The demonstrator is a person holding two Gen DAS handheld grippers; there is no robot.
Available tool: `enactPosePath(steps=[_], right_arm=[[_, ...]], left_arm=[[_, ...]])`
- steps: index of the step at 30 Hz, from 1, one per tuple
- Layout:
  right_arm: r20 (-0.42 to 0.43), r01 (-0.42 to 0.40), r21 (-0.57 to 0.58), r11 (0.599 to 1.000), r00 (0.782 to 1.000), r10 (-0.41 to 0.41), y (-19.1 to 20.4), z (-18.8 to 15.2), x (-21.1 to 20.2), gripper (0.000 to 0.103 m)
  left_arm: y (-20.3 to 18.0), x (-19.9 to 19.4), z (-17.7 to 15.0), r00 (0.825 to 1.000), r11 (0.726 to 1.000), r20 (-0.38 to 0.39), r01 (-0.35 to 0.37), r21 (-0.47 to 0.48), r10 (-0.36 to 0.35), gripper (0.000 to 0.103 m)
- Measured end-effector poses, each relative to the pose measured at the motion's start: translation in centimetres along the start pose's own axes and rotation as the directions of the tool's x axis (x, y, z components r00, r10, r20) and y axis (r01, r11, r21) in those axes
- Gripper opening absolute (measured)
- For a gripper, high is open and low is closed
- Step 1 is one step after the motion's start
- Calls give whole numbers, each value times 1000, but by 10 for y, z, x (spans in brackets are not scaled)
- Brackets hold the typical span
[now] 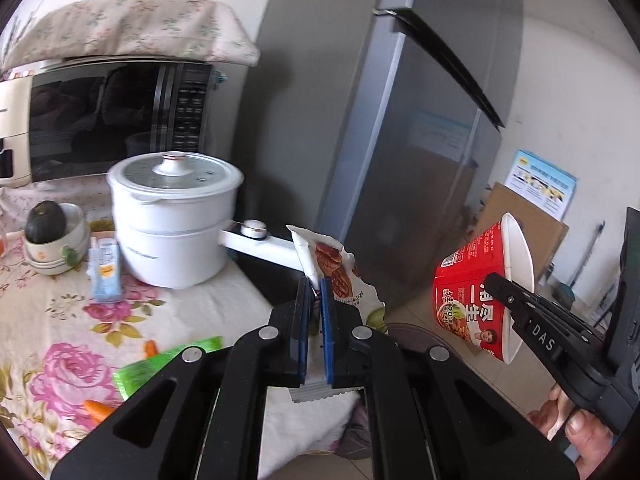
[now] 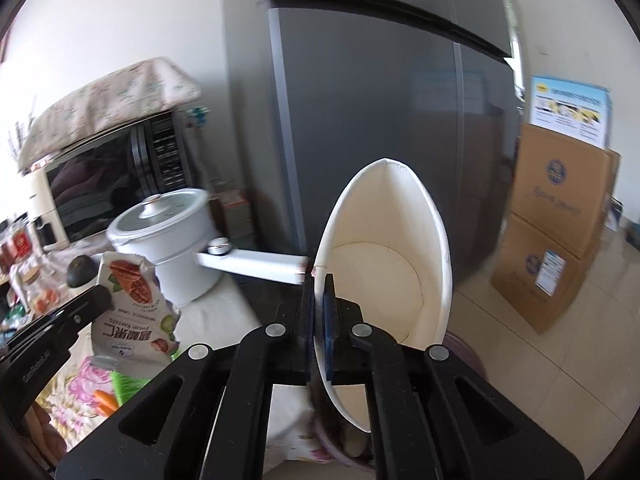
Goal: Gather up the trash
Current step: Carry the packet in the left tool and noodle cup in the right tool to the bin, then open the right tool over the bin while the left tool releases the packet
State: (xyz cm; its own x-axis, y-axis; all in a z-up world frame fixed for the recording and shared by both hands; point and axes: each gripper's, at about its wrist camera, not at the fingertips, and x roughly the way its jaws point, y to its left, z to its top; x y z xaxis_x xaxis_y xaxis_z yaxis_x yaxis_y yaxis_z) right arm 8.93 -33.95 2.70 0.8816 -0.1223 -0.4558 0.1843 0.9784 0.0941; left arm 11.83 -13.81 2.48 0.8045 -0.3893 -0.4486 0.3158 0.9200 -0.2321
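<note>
My left gripper (image 1: 316,300) is shut on a white snack wrapper (image 1: 340,276) printed with brown nuts and holds it in the air past the table's right edge. The wrapper also shows in the right wrist view (image 2: 132,304). My right gripper (image 2: 319,304) is shut on the rim of an empty red instant-noodle cup (image 2: 384,264), white inside, tilted on its side. In the left wrist view the cup (image 1: 476,292) hangs to the right of the wrapper with the right gripper (image 1: 520,300) on its rim.
A table with a floral cloth (image 1: 60,320) carries a white electric pot (image 1: 172,216), a microwave (image 1: 108,120), a bowl with an avocado (image 1: 52,236), a green packet (image 1: 160,364) and a small blue carton (image 1: 106,268). A grey fridge (image 2: 380,100) stands behind; cardboard boxes (image 2: 556,240) stand right.
</note>
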Motion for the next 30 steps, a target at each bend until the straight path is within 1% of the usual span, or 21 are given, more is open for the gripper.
enactPosePath(steps=[4, 8, 12, 14, 15, 17, 19, 22, 24, 25, 26, 27, 30], right_arm=[[-11, 53, 56, 997, 999, -52, -33, 0, 4, 2], [-44, 86, 109, 990, 996, -82, -61, -4, 14, 3], [-107, 99, 168, 981, 991, -82, -86, -11, 31, 3], [-141, 114, 193, 974, 986, -88, -97, -15, 38, 5], [-160, 122, 198, 973, 983, -91, -102, -17, 41, 8], [-193, 145, 215, 966, 976, -104, -113, -20, 45, 18], [-200, 155, 234, 960, 974, -108, -121, -22, 44, 36], [-191, 173, 260, 950, 974, -125, -133, -23, 39, 45], [-186, 194, 273, 942, 972, -146, -140, -23, 36, 46], [-186, 202, 277, 940, 971, -154, -143, -24, 36, 49], [-185, 218, 283, 934, 968, -169, -147, -25, 34, 51], [-185, 231, 288, 929, 966, -183, -151, -25, 34, 56], [-187, 296, 291, 910, 950, -249, -160, -26, 30, 64]], left_arm=[[-27, 11, -4, 999, 999, -16, 35, 28, -35, 6], [-49, 20, -9, 998, 997, -33, 62, 50, -60, 6], [-69, 32, -13, 994, 994, -61, 89, 61, -85, 6], [-79, 39, -16, 992, 992, -80, 103, 66, -98, 6], [-83, 43, -17, 991, 992, -89, 110, 68, -104, 6], [-92, 50, -19, 988, 990, -106, 121, 74, -113, 6], [-100, 59, -21, 985, 988, -123, 134, 76, -124, 6], [-111, 69, -24, 980, 986, -146, 149, 75, -136, 6], [-121, 77, -24, 977, 984, -157, 159, 75, -146, 6], [-127, 81, -25, 975, 983, -163, 165, 77, -151, 6], [-130, 84, -25, 974, 982, -166, 169, 80, -154, 6], [-136, 87, -26, 973, 981, -168, 175, 85, -159, 6], [-148, 94, -27, 971, 978, -175, 183, 100, -164, 6]])
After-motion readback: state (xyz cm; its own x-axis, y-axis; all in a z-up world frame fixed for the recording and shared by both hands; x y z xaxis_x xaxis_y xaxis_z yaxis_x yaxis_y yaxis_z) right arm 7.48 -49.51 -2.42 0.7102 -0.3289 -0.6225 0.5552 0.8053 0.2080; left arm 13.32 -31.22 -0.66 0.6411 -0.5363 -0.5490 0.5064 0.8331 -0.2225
